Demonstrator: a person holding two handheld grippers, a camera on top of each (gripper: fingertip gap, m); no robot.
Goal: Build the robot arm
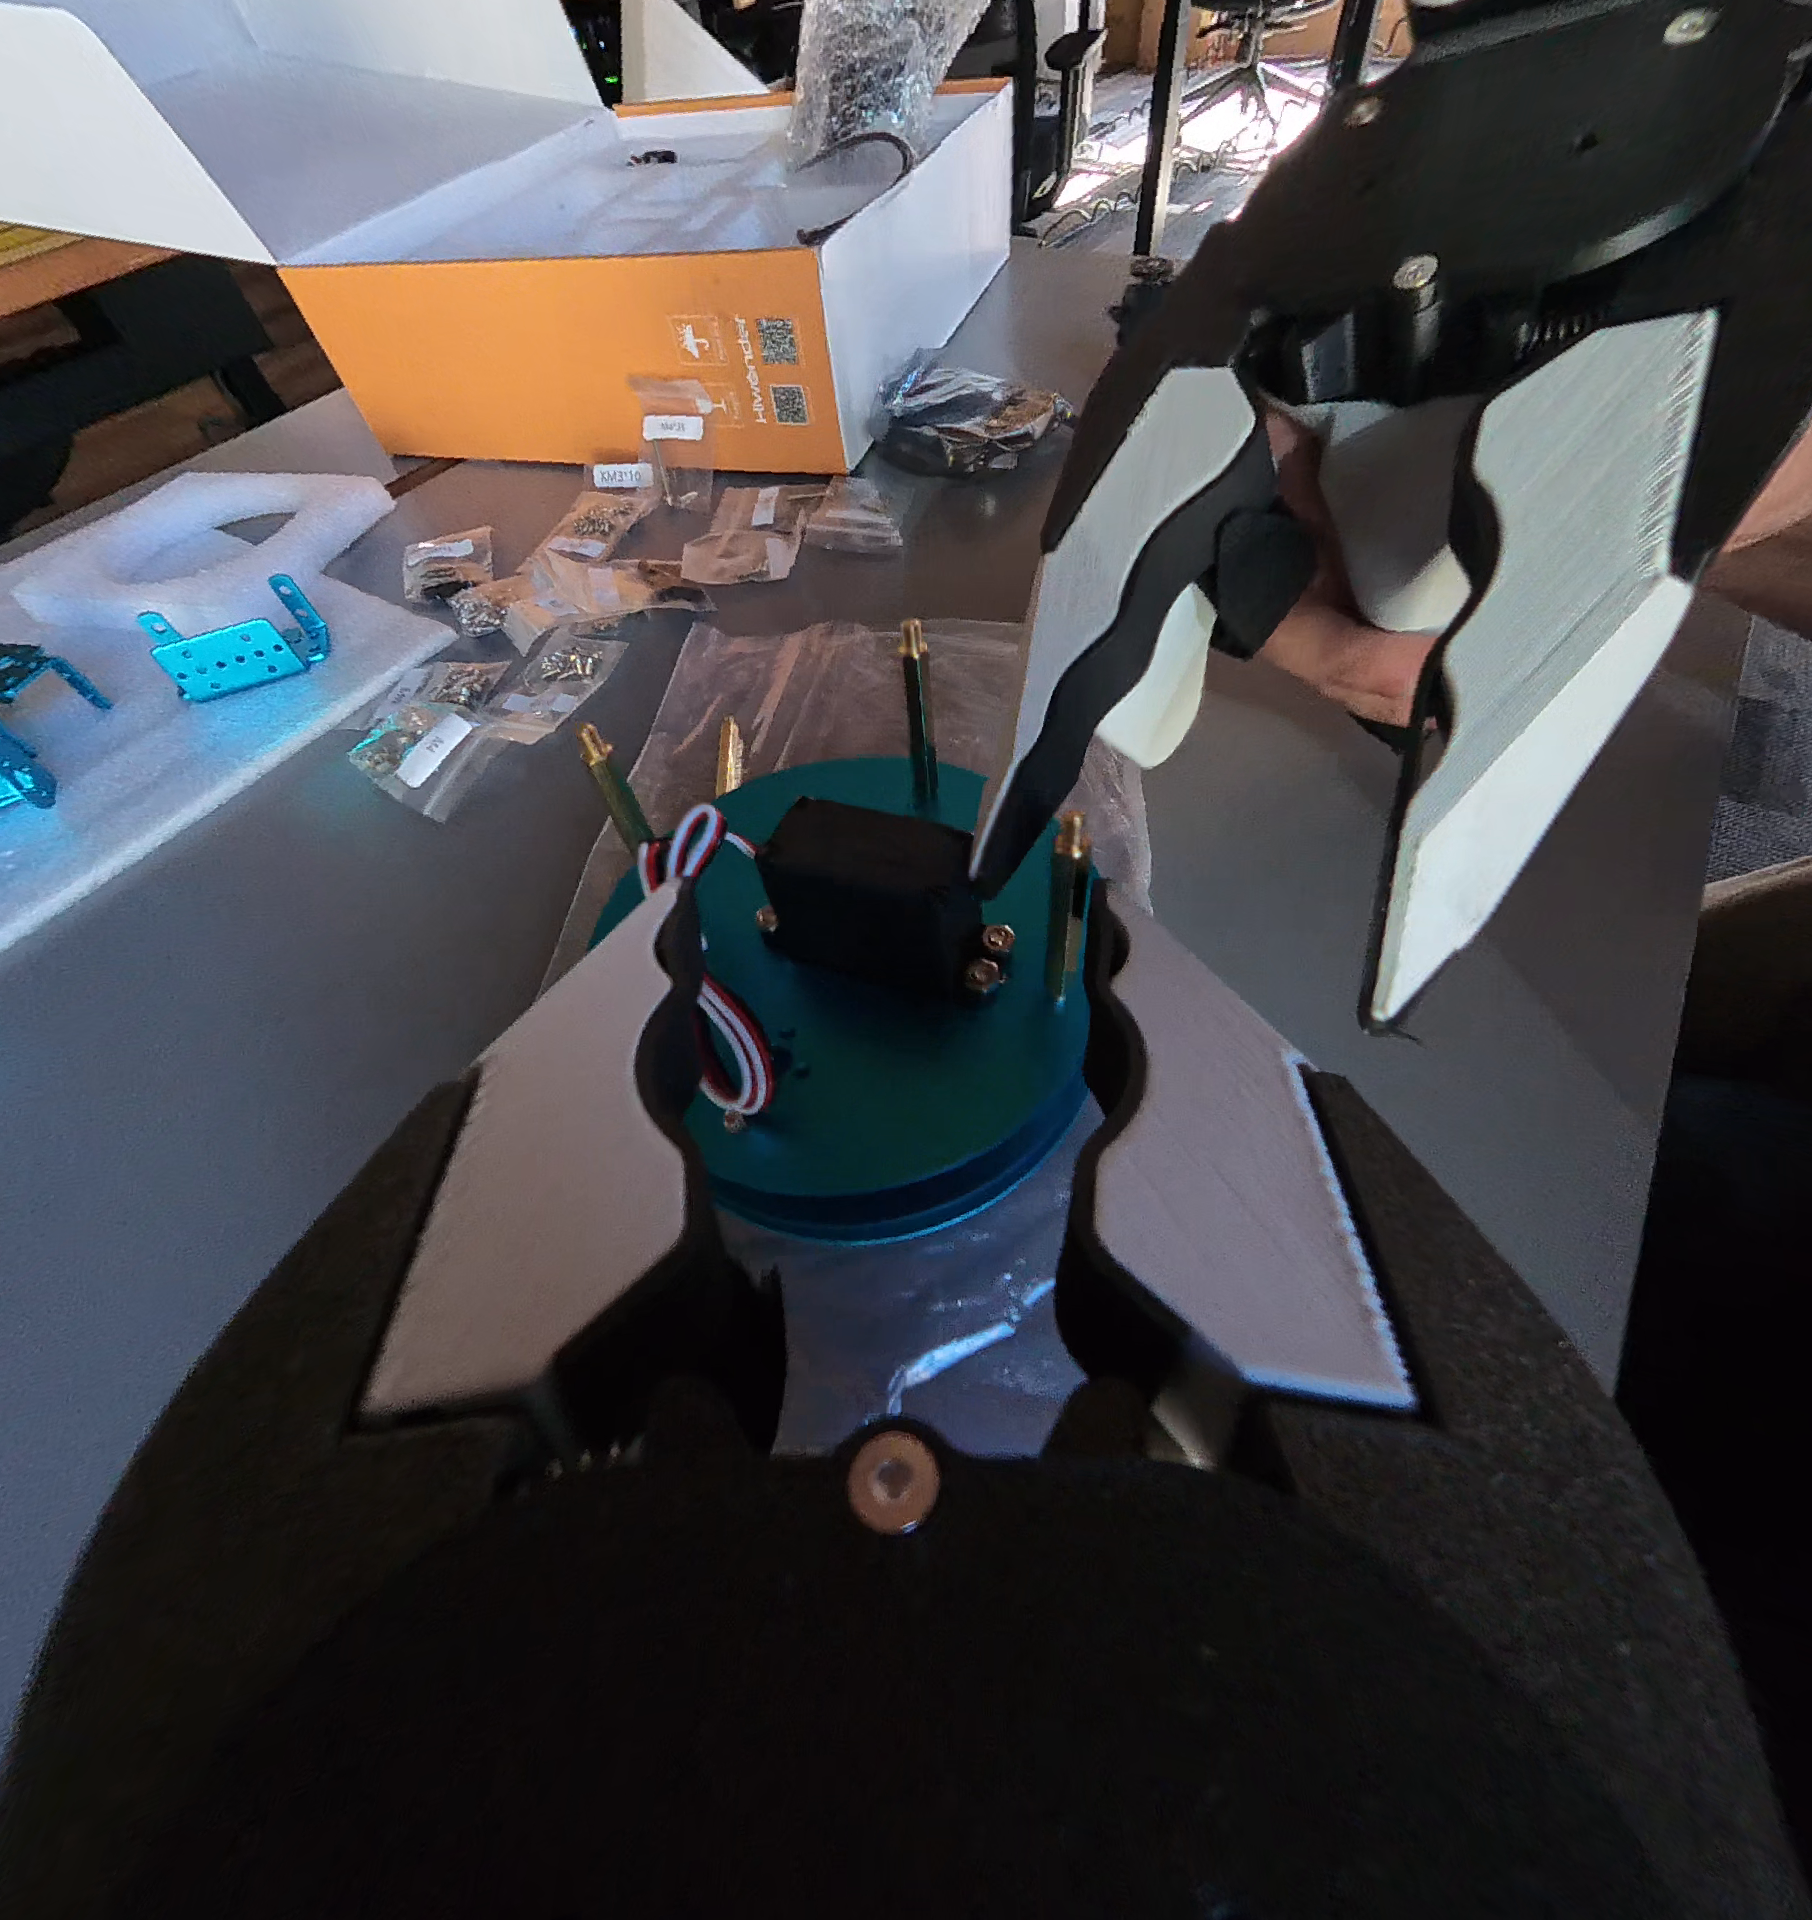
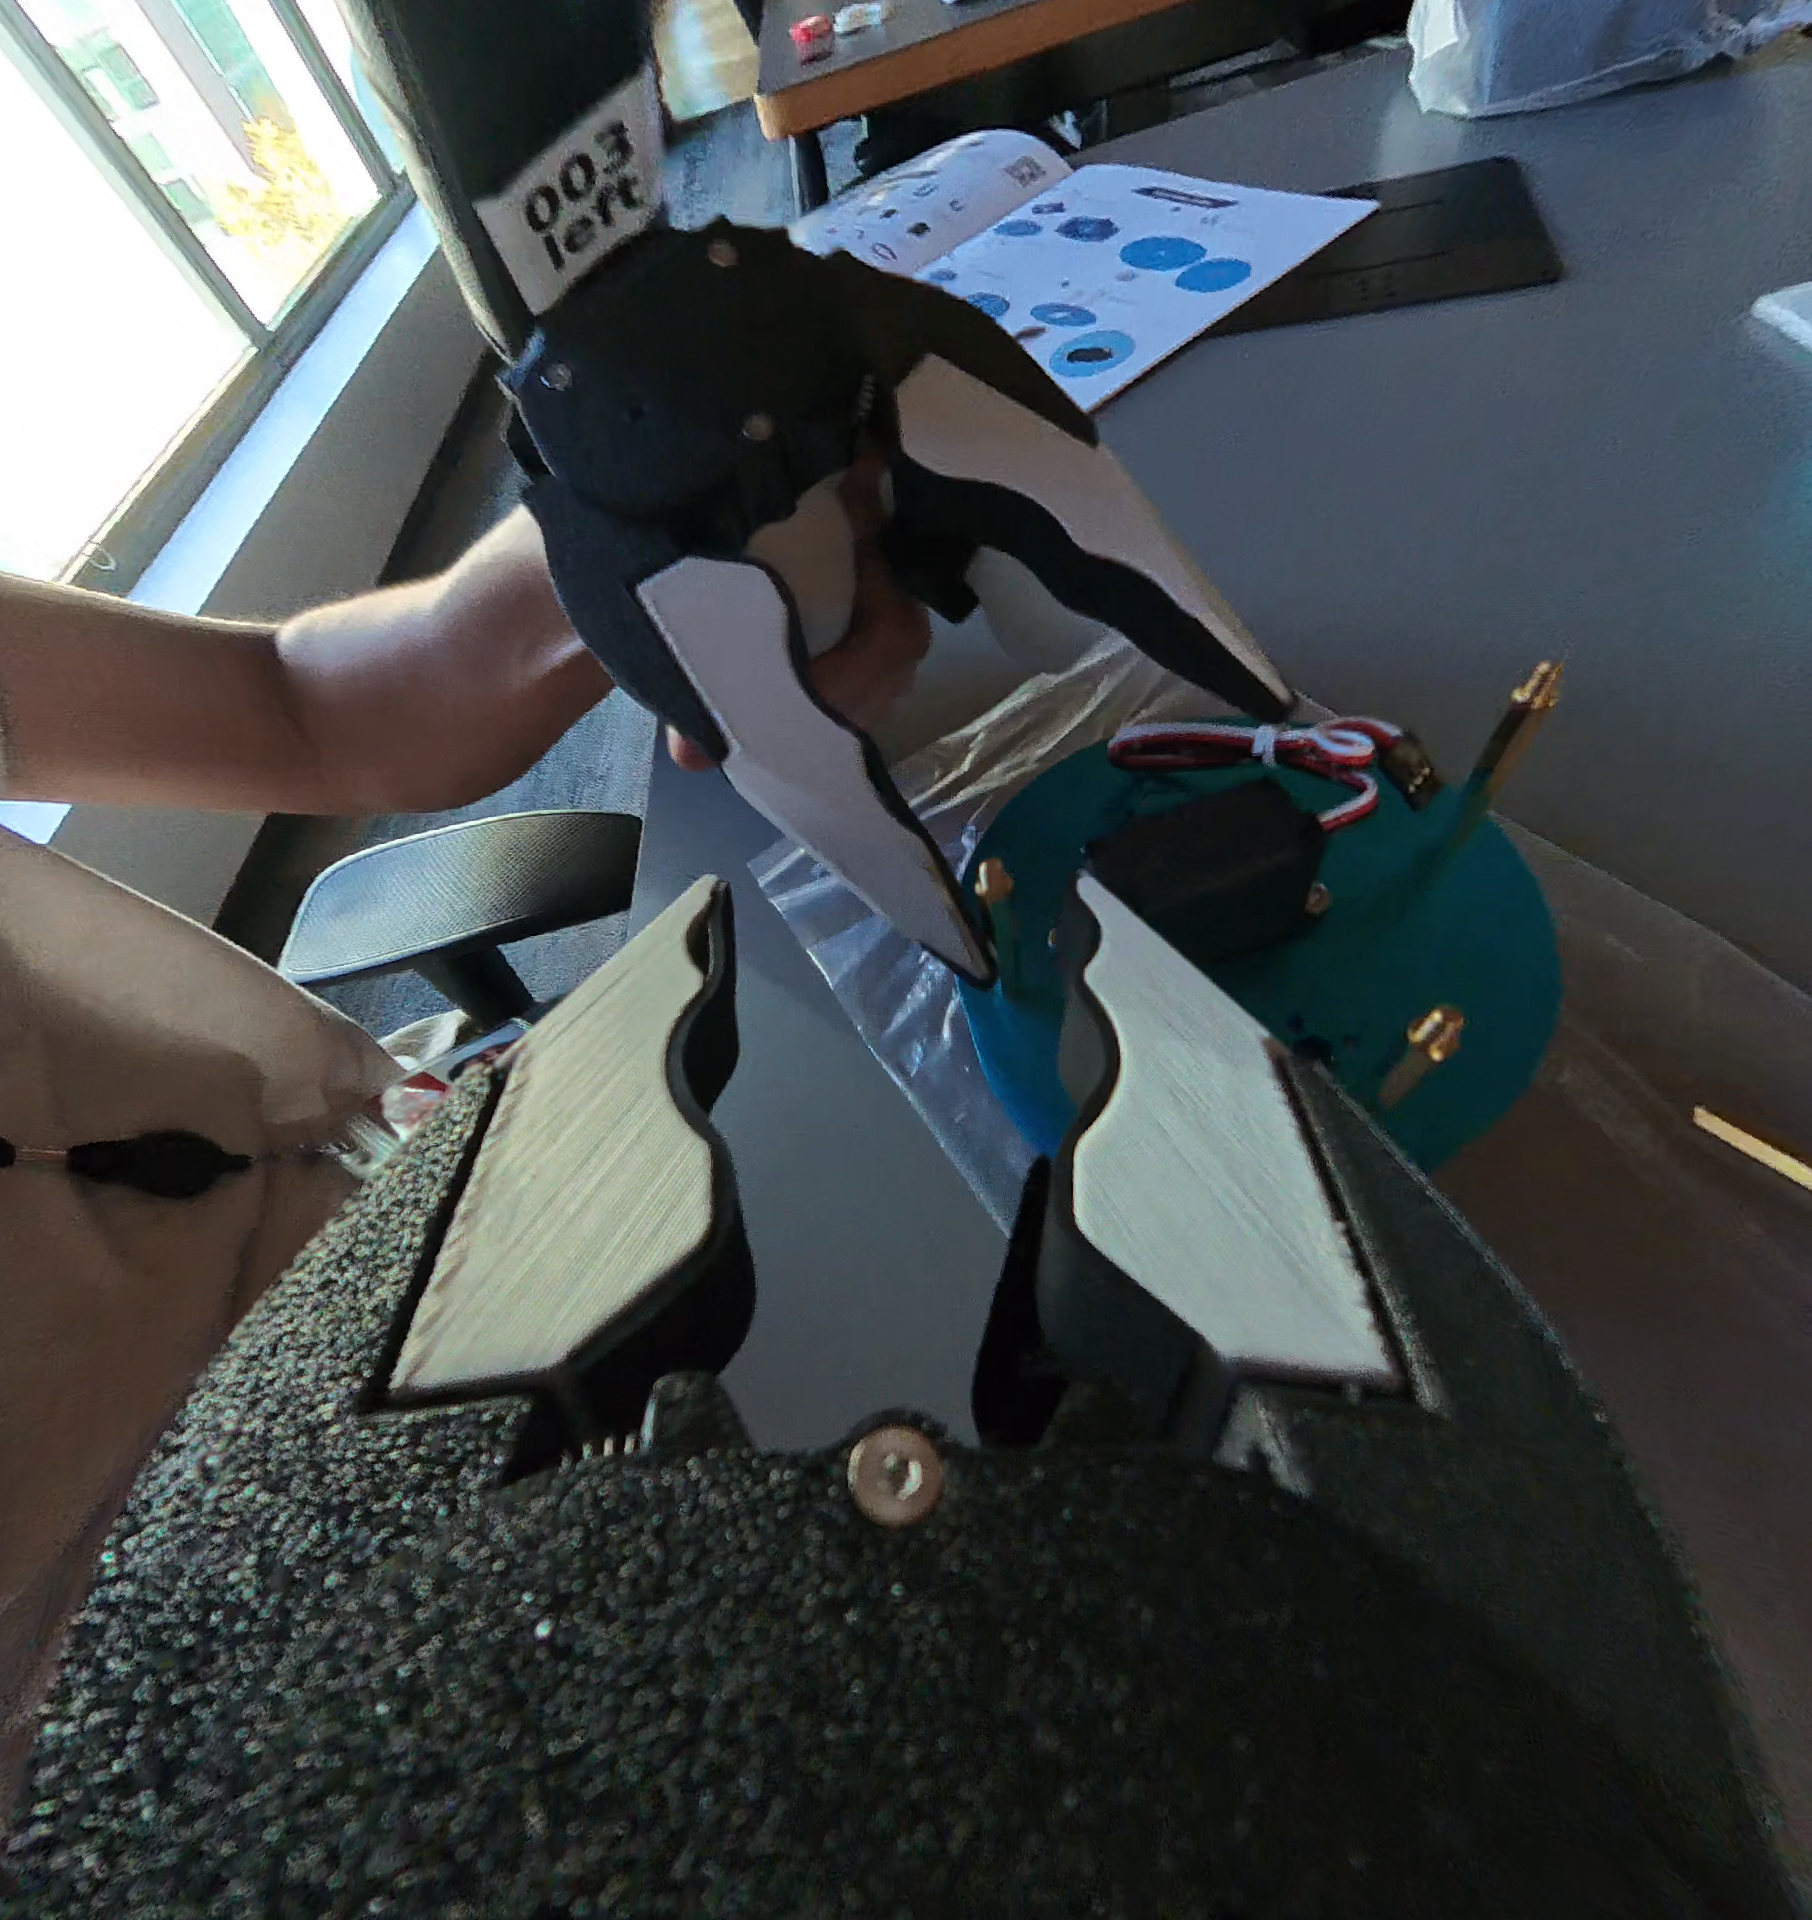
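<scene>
Blue anodised metal brackets (image 1: 237, 649) lie on white foam at the far left, with small clear bags of screws (image 1: 528, 613) beside them before an orange-and-white cardboard box (image 1: 611, 343). Centre, the left tool (image 1: 886, 914) stands wide open astride a round teal metal disc (image 1: 881, 1081) carrying a black servo block (image 1: 871, 888) and brass standoffs (image 1: 914, 707) on the grey tabletop (image 1: 206, 1039). Rightward, the right tool (image 1: 1182, 935) gapes open, one tip touching the servo.

Both grippers, left gripper (image 1: 881, 914) and right gripper (image 2: 897, 914), wear grainy black shells, wavy white-faced fingers (image 1: 559, 1143), one brass-coloured screw (image 1: 891, 1481) at centre.
</scene>
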